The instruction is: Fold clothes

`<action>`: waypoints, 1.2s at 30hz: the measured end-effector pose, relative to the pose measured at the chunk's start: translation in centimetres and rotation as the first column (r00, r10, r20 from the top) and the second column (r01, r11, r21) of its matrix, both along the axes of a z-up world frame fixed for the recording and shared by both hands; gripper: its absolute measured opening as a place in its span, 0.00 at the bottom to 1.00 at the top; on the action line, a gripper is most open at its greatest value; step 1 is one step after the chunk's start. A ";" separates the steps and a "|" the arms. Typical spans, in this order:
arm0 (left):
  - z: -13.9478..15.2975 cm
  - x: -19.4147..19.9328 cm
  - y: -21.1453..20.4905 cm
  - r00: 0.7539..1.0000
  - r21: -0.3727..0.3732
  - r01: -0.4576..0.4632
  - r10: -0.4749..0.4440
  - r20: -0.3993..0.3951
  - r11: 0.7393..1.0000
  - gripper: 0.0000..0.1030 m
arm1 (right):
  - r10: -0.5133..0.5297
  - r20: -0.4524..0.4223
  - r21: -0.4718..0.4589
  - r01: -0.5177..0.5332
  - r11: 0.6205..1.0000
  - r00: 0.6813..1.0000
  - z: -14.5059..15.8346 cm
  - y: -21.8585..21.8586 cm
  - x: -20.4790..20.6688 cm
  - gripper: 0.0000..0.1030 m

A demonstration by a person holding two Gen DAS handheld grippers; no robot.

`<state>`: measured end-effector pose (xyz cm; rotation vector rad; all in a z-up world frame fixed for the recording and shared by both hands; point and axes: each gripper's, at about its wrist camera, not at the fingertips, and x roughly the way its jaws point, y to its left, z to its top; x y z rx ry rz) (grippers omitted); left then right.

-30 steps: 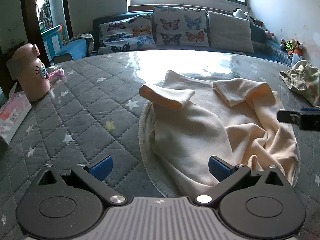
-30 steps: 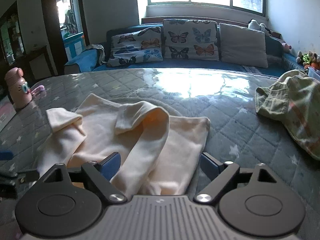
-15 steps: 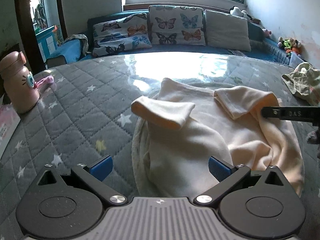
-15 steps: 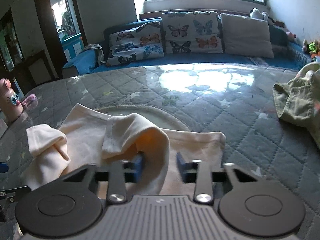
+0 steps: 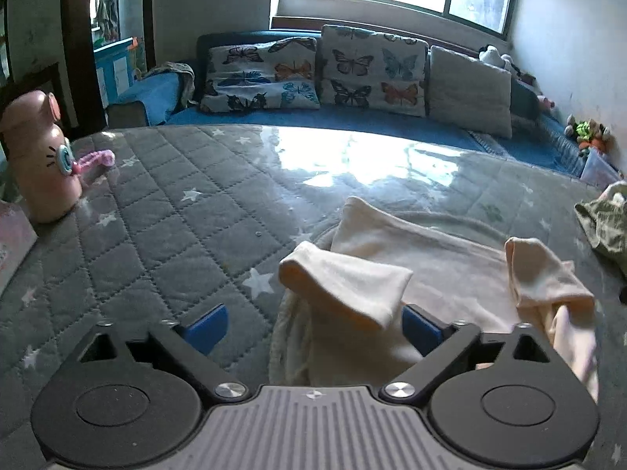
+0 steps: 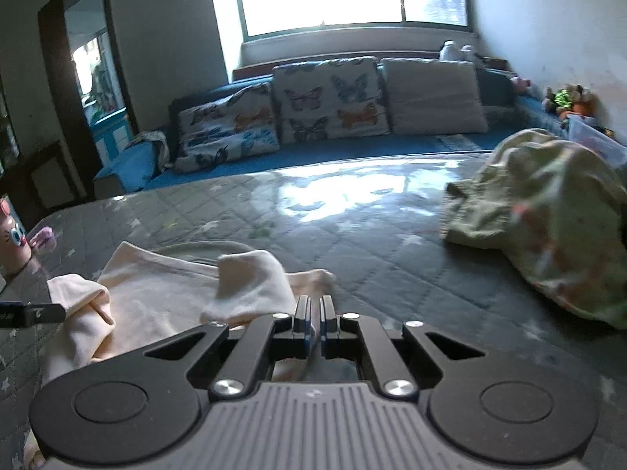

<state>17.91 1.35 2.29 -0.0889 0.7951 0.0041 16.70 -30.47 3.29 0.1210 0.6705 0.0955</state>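
A cream garment (image 5: 431, 270) lies on the grey quilted table, its two sleeves folded inward. My left gripper (image 5: 313, 327) is open, its blue pads on either side of the garment's near left part, under the folded left sleeve (image 5: 345, 284). My right gripper (image 6: 314, 313) is shut on the cream garment (image 6: 156, 286), pinching its right edge and lifting it; the raised fold (image 5: 548, 286) shows in the left wrist view. The tip of the left gripper (image 6: 31, 313) shows at the left edge of the right wrist view.
A crumpled green garment (image 6: 548, 215) lies on the table's right side, also at the right edge in the left wrist view (image 5: 603, 223). A pink cat-face bottle (image 5: 39, 156) stands far left. A blue sofa with butterfly cushions (image 5: 352, 74) runs behind the table.
My right gripper has closed on the garment's right edge and lifted it up. My left gripper has moved forward over the garment's near left part, still open.
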 end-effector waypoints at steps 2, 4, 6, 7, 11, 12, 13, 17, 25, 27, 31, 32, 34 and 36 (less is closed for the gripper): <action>-0.2 0.4 -0.1 1.000 -0.007 0.007 -0.007 0.001 1.000 0.79 | -0.006 -0.008 -0.003 0.006 1.000 1.000 -0.1 -0.4 -0.3 0.04; -0.5 0.8 -0.3 1.000 -0.009 0.018 -0.018 0.002 1.000 0.65 | -0.005 -0.019 -0.008 0.005 1.000 1.000 -0.5 -0.5 -0.5 0.04; -0.8 1.0 -0.2 1.000 -0.024 0.028 -0.028 -0.003 0.999 0.40 | 0.002 -0.028 -0.011 -0.002 1.000 1.000 -0.7 -0.4 -0.5 0.04; -0.9 1.1 -0.1 0.999 -0.031 0.032 -0.032 -0.004 0.999 0.34 | 0.009 -0.029 -0.012 -0.010 1.000 1.000 -0.8 -0.3 -0.5 0.05; -0.3 0.4 0.6 0.999 -0.036 0.032 -0.030 0.032 0.999 0.13 | 0.046 -0.040 -0.028 -0.048 0.998 0.998 -1.5 0.5 0.1 0.16; 0.0 0.2 0.9 0.999 -0.039 0.029 -0.028 0.041 0.999 0.12 | 0.058 -0.045 -0.036 -0.060 0.998 0.997 -1.7 0.8 0.4 0.23; 0.2 0.0 1.2 0.998 -0.040 0.026 -0.024 0.050 0.999 0.11 | 0.070 -0.050 -0.043 -0.072 0.996 0.996 -2.0 1.1 0.8 0.26; 1.5 -1.0 2.9 0.996 -0.029 -0.011 0.014 0.084 1.000 0.10 | 0.093 -0.067 -0.089 -0.099 0.991 0.993 -3.1 2.3 2.1 0.35; 3.5 -4.1 8.8 0.983 0.009 -0.129 0.127 0.134 0.992 0.09 | 0.089 -0.049 -0.071 -0.092 0.993 0.995 -3.5 2.6 3.4 0.07; 3.8 -5.0 10.4 0.977 0.017 -0.164 0.161 0.138 0.986 0.09 | 0.073 -0.030 -0.060 -0.074 0.995 0.997 -3.0 2.4 3.0 0.04; 4.2 -7.0 13.2 0.964 0.040 -0.230 0.223 0.143 0.972 0.09 | 0.047 0.018 -0.060 -0.046 0.997 0.999 -1.2 1.4 1.4 0.03; 4.1 -7.5 13.8 0.961 0.043 -0.244 0.236 0.141 0.969 0.09 | 0.040 0.031 -0.060 -0.039 0.997 0.999 -0.8 1.2 1.0 0.03; 4.0 -8.6 15.0 0.955 0.049 -0.271 0.263 0.138 0.961 0.09 | 0.026 0.054 -0.059 -0.022 0.998 0.998 0.2 0.6 0.0 0.03; 3.7 -9.9 16.1 0.950 0.056 -0.294 0.285 0.132 0.954 0.09 | 0.007 0.074 -0.055 -0.003 0.998 0.997 1.1 -0.2 -1.2 0.03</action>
